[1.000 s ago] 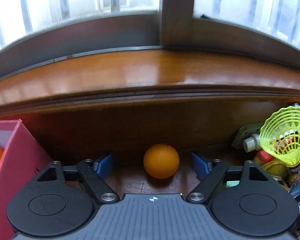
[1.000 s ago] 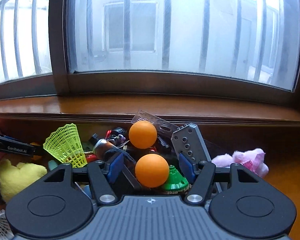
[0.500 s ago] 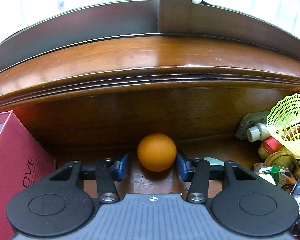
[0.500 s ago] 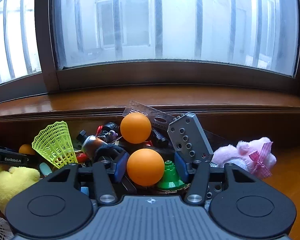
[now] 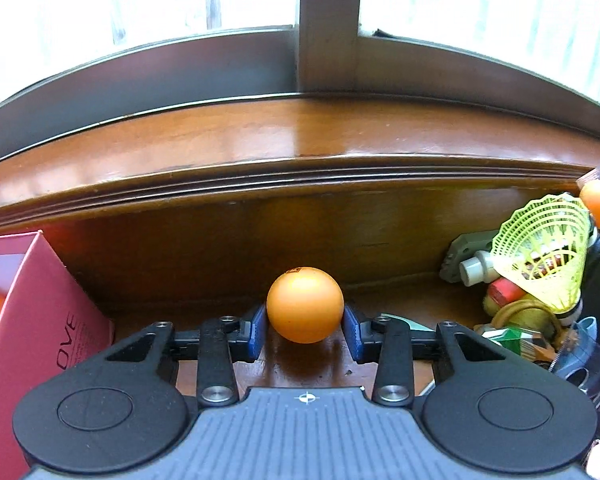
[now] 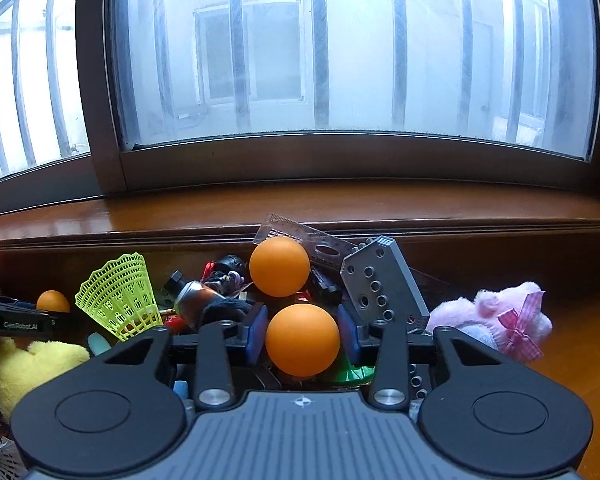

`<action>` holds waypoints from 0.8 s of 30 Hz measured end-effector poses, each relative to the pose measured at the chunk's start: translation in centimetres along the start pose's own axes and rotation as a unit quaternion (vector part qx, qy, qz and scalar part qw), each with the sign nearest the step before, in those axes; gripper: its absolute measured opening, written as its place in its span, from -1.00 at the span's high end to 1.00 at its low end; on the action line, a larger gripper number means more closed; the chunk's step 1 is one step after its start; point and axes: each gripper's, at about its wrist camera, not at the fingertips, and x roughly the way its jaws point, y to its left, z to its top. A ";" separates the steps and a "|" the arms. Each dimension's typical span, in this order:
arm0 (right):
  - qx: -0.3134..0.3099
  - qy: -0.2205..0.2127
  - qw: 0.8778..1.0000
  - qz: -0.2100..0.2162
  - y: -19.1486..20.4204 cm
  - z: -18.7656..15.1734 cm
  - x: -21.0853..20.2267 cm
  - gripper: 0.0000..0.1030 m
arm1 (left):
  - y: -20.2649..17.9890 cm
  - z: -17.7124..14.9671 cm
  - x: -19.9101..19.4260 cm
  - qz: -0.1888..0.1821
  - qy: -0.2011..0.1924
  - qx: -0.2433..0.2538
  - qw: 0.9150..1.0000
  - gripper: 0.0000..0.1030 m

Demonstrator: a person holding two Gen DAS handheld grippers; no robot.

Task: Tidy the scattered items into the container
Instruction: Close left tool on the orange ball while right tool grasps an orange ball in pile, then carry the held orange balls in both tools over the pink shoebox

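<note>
2 orange balls are taken for boxing: left gripper [image 5: 305,330] is clamped on one ball [image 5: 305,305]; right gripper [image 6: 302,334] jaws are closing, apparently touching another [image 6: 302,340].

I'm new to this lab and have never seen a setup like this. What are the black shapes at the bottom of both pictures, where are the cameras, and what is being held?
No robot arm here: a person holds a two-finger gripper in each hand, and a wide-angle camera on each looks forward along its fingers. The black shapes are the gripper bodies.

In the left wrist picture, the left gripper is shut on an orange ball above a brown wooden surface. A pink box, probably the container, stands to the left.

In the right wrist picture, the right gripper is closing around a second orange ball; the pads look close to it or just touching. It sits in a clutter pile with a yellow-green shuttlecock, a third ball, a grey holed block, a pink plush and a yellow plush.
</note>
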 end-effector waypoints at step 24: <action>0.007 -0.022 0.999 0.031 2.0 0.0 -4.0 0.19 | 0.0 -0.6 -7.1 -0.017 -0.054 -0.003 0.998 0.22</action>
